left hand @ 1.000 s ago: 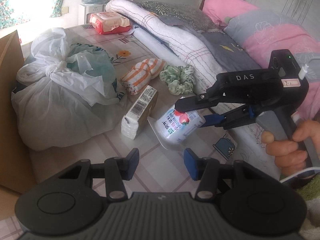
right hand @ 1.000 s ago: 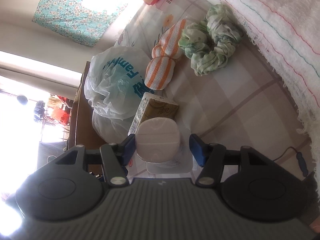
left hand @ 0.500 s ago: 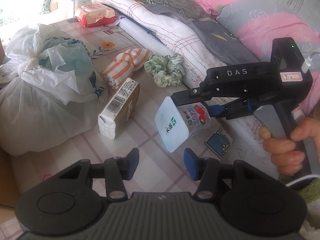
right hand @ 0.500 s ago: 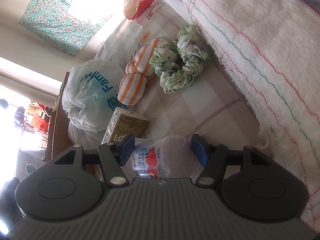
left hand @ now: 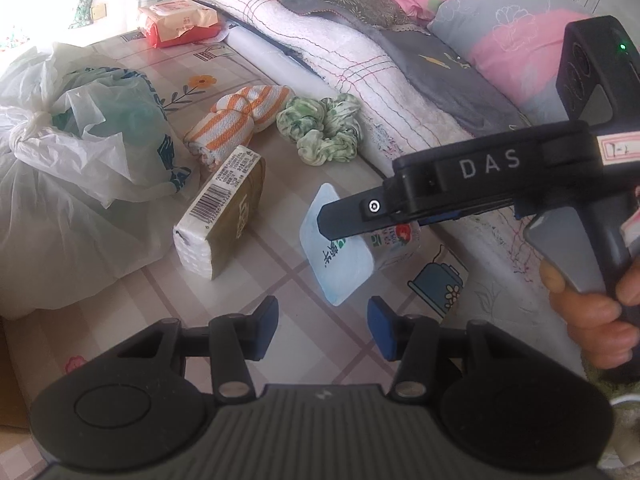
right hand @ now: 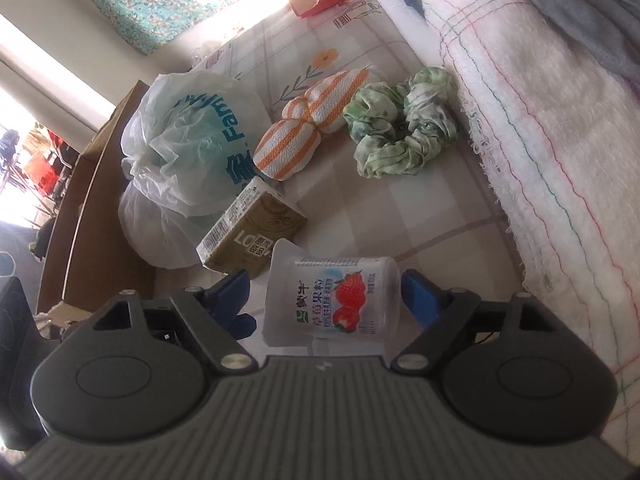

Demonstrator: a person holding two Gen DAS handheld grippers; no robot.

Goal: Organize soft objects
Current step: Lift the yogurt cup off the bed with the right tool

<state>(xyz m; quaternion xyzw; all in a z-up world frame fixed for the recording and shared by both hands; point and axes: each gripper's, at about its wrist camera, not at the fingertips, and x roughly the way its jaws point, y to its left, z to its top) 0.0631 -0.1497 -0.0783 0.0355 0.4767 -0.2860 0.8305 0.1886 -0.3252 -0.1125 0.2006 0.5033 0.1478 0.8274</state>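
On the checked, flower-printed bed sheet (left hand: 256,80): a loose group of soft things and packs lies spread out.
Right gripper (right hand: 326,300): its blue-padded fingers (right hand: 418,300) stand on either side of a clear plastic strawberry yogurt cup (right hand: 332,300); the right pad is at the cup's base, while the left pad sits apart from the rim, so whether the cup is truly clamped cannot be told.
Yogurt cup from the left wrist view (left hand: 344,248): tipped on its side under the black finger, white foil lid facing the camera.
Left gripper (left hand: 322,326): fingers spread wide with nothing between them, just below the cup's lid.
Orange-and-white striped rolled towel (right hand: 308,124): lies on the sheet, touching the scrunchie's left side.
Green-and-white mottled fabric scrunchie (right hand: 400,128): rests just beside the edge of the white quilted blanket (right hand: 560,112).
Olive-green wrapped tissue pack (left hand: 222,222): on its long edge, barcode up, near the cup.
White knotted plastic bags (left hand: 76,160): heaped left of the tissue pack, touching it.
Red-and-white wet wipe packet (left hand: 180,24): far back on the sheet, well apart from the rest.
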